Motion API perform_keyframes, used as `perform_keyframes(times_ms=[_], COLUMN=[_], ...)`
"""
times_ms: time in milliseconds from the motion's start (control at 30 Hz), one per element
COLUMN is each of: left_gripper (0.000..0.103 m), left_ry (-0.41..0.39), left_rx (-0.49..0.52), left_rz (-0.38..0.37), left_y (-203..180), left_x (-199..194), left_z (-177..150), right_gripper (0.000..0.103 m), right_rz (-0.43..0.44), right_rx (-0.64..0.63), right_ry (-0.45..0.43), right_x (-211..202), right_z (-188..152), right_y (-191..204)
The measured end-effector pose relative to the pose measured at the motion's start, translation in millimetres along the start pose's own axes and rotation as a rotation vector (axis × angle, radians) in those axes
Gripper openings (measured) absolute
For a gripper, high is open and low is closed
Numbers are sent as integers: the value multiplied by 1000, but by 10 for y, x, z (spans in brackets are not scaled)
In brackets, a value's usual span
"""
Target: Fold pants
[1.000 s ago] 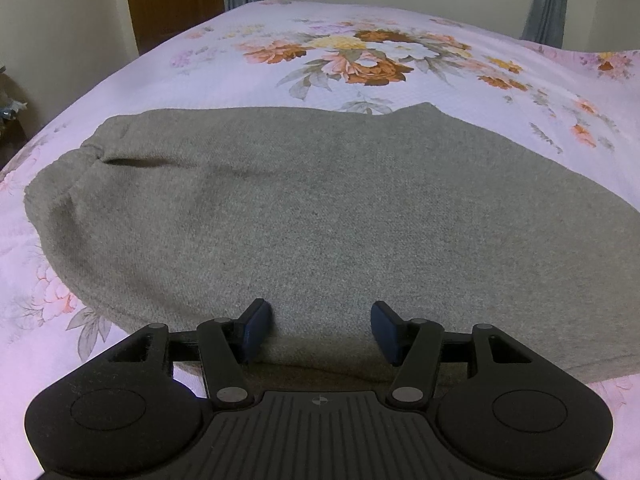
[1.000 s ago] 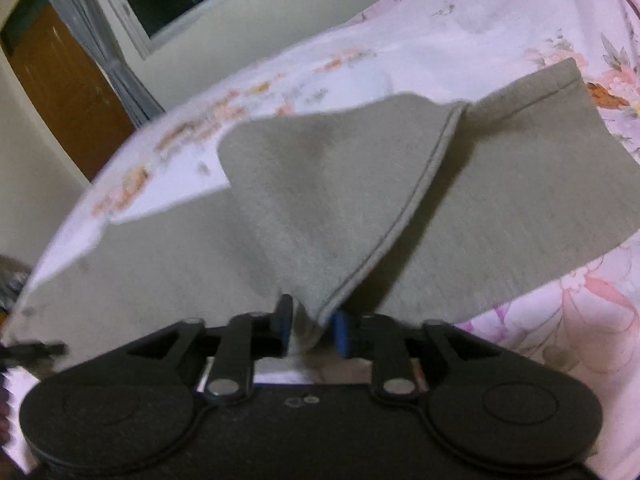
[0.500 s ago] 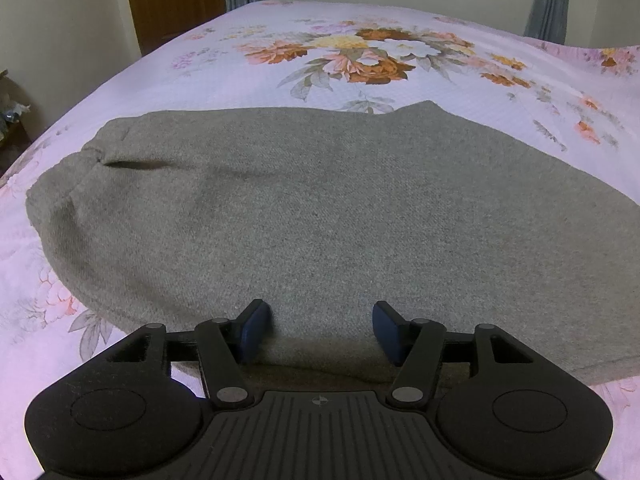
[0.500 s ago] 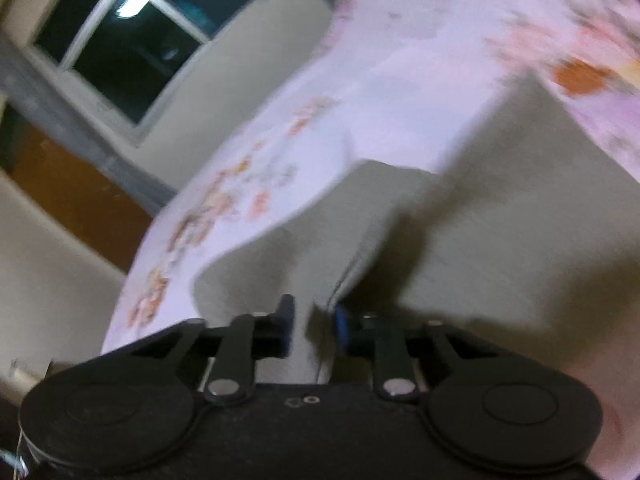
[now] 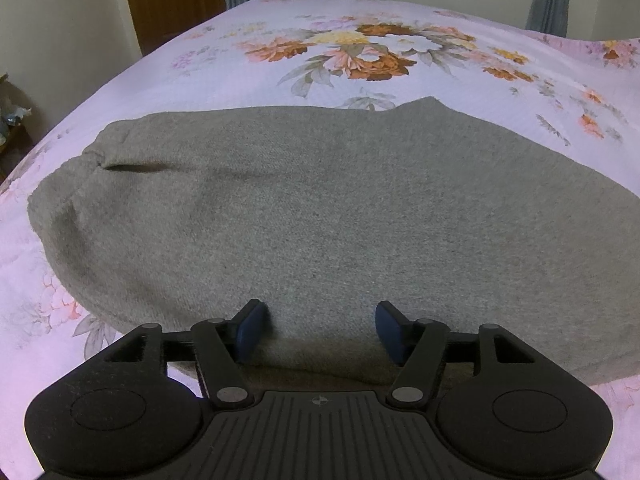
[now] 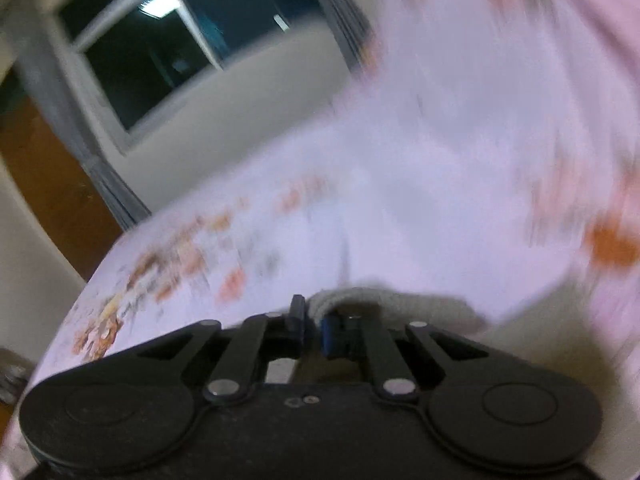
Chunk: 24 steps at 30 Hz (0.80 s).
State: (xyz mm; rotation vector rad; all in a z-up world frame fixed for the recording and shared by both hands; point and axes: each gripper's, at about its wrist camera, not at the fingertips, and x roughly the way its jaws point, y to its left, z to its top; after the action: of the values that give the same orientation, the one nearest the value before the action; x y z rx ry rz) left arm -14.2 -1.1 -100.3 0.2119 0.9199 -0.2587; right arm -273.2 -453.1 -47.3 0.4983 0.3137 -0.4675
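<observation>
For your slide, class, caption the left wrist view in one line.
Open left tongs hover over grey pants lying on a floral bedsheet.

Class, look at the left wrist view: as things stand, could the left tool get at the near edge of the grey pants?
Probably yes. The left tool hangs right over the pants, jaws opening with only flat cloth between them, and nothing blocks the near edge.

Left wrist view looks steeply down, close over the bed (image 5: pixel 400 8) — right view faces shallower; both share it.
</observation>
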Motion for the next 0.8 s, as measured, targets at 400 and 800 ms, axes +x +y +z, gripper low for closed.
perform_keyframes(times_ms=[400,800], left_gripper=[66,69], left_ry=[-11,-16], left_rx=[16,21], left_rz=[6,21], left_y=[8,1], left_x=[-3,7], left_z=[-13,-13], right_gripper=[7,27], right_rz=[-200,-80], right_rx=[-27,308], right_ry=[185,158], right_x=[-551,-528], right_z=[-770,-526], right_y=[-669,-1022])
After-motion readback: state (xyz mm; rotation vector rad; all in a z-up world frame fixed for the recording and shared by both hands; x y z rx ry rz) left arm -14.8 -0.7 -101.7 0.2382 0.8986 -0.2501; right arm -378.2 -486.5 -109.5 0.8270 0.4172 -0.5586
